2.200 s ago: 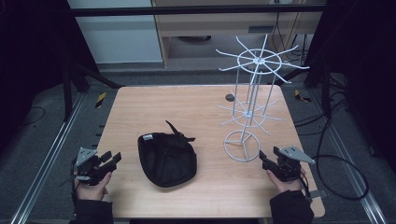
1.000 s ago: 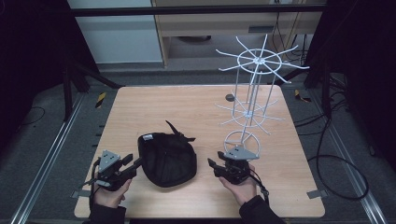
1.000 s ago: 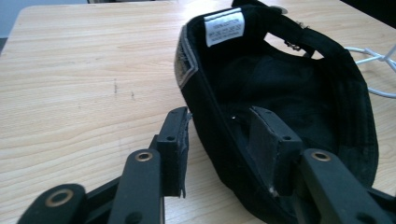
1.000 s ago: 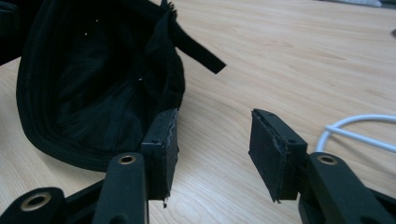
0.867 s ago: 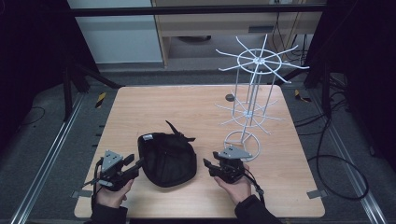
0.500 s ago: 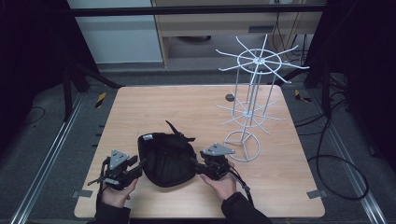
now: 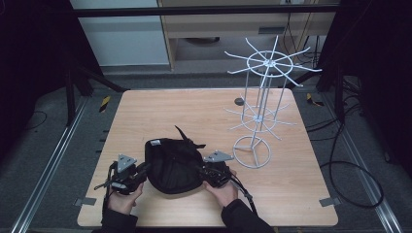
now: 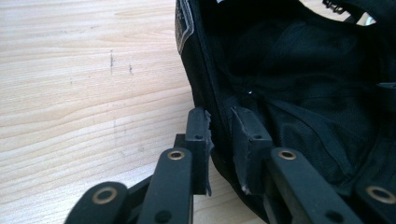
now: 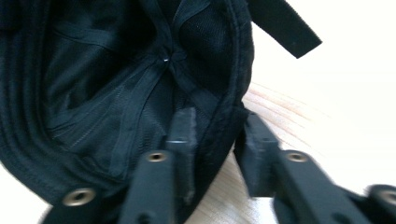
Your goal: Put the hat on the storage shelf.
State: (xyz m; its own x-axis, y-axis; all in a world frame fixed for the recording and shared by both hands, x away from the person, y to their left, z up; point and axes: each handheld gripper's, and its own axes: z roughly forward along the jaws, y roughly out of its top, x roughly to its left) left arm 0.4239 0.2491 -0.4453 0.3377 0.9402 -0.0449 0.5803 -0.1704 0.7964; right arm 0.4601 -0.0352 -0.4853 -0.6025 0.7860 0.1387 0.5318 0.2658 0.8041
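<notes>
A black cap (image 7: 172, 165) lies upside down on the wooden table (image 7: 194, 107), near its front edge. My left gripper (image 7: 143, 171) is at the cap's left side. In the left gripper view its jaws (image 8: 219, 135) have just been closing, and the pads now pinch the cap's (image 8: 303, 70) rim. My right gripper (image 7: 203, 171) is at the cap's right side. Its jaws (image 9: 217, 140) have also just been closing and straddle the rim of the cap (image 9: 93, 70). One pad is inside, and a sliver of wood shows beside the outer pad.
A white wire display rack (image 7: 265, 97) with two tiers of radiating prongs stands at the right, its ring base (image 7: 251, 153) close to my right hand. A small dark disc (image 7: 238, 101) lies behind it. Bare wood stretches across the table's back and left.
Both grippers have moved inward from the table's sides to the cap. The right one travelled farthest, leftward past the rack base. Both now have the cap's rim between their jaws.
</notes>
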